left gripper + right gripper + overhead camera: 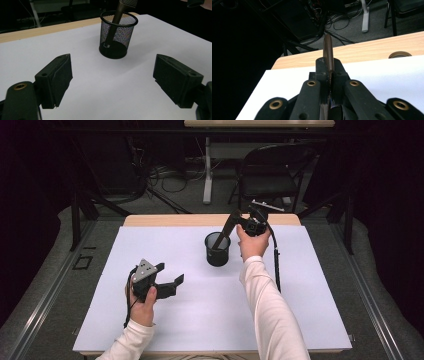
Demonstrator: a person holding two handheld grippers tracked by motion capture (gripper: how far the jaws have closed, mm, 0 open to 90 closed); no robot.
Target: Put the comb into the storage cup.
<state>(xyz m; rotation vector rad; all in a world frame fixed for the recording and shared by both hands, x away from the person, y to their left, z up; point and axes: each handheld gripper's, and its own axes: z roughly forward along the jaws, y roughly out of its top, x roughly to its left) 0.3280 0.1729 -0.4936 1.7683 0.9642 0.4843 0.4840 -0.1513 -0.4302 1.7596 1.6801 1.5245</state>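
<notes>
Right gripper (226,227) clamped on dark comb (328,53), its handle end inside mesh cup (118,37); left gripper (112,80) wide open, empty, resting on table (200,320).

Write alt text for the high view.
The right claw lowers a dark, slim tool into a black mesh cup on a white-covered table. The left claw hangs open above the sheet, nearer the person.

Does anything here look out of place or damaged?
Nothing stands out. The mesh cup stands upright on the white sheet, and the brown tool leans inside it, clamped by the right gripper.
</notes>
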